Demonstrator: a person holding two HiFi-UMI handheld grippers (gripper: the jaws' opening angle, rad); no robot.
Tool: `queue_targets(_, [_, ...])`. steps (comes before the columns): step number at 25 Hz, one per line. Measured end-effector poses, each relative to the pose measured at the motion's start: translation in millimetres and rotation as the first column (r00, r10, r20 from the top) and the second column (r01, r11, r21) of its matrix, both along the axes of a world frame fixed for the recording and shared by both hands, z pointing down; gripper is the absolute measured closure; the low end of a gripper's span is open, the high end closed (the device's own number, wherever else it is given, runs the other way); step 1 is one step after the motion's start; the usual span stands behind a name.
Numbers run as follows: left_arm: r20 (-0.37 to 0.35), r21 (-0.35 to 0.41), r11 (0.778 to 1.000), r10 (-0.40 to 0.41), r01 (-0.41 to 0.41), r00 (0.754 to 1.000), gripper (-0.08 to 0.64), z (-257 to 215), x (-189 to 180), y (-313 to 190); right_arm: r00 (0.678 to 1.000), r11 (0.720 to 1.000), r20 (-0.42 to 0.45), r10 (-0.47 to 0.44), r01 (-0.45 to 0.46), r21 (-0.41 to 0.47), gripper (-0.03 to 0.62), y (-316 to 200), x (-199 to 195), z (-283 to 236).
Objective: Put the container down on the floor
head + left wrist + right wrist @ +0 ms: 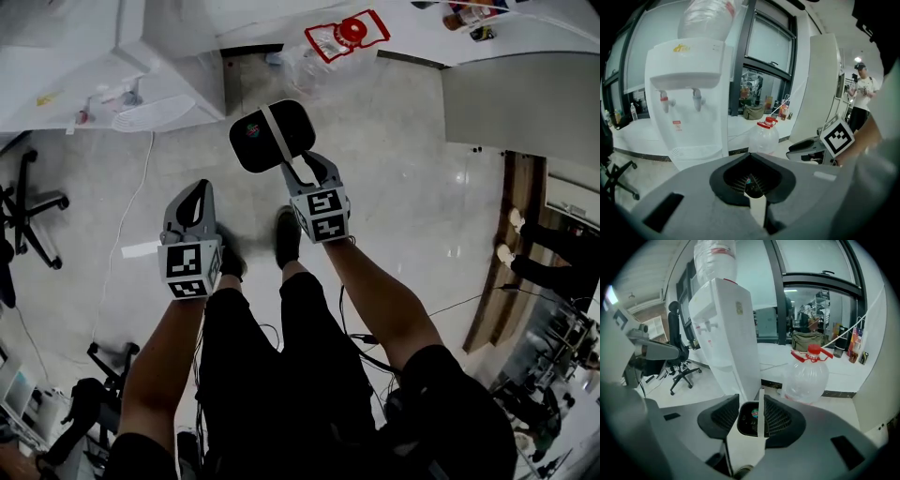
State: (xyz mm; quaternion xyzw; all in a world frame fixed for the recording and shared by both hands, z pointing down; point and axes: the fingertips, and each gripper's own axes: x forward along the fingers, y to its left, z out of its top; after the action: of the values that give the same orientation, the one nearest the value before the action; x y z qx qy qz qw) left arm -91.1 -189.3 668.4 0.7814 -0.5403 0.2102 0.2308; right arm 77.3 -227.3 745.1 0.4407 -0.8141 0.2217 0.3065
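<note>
1. While the person is standing over the pale floor (403, 169), the right gripper (746, 414) is clamping a black container (255, 141), with a white band crossing its top.
2. The container is hanging in the air above the floor, ahead of the person's shoes (286, 234).
3. The left gripper (751, 176) is hovering to the left, its jaws pressed together and holding nothing.
4. A clear red-capped jug (806, 376) is standing on the floor near the water dispenser (726, 329).

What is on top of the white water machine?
A big clear bottle stands upside down on the white water dispenser. Its neck goes down into the machine, so that end is hidden. The edge of the picture cuts off its upper end.
</note>
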Motion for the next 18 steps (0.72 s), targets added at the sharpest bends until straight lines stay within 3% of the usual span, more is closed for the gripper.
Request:
queue_targets(8, [-0.033, 0.023, 0.998, -0.060, 0.061, 0.998, 0.548, -83.1, -20.5, 29.7, 0.998, 0.999, 0.049, -0.041, 0.040, 0.019, 0.479, 24.1, -17.6, -103.3])
queue_targets(13, [-0.070, 0.082, 0.995, -0.050, 0.056, 0.996, 0.548, -137.7, -8.4, 39.8, 0.996, 0.993, 0.065, -0.055, 0.047, 0.112, 0.526, 27.3, -16.6, -174.6])
queue_targets(18, [-0.092, 0.115, 0.991, -0.060, 0.070, 0.994, 0.549, -187.1, -15.1, 42.0, 0.987, 0.985, 0.152, -0.042, 0.015, 0.174, 0.531, 21.6, -28.5, -242.5])
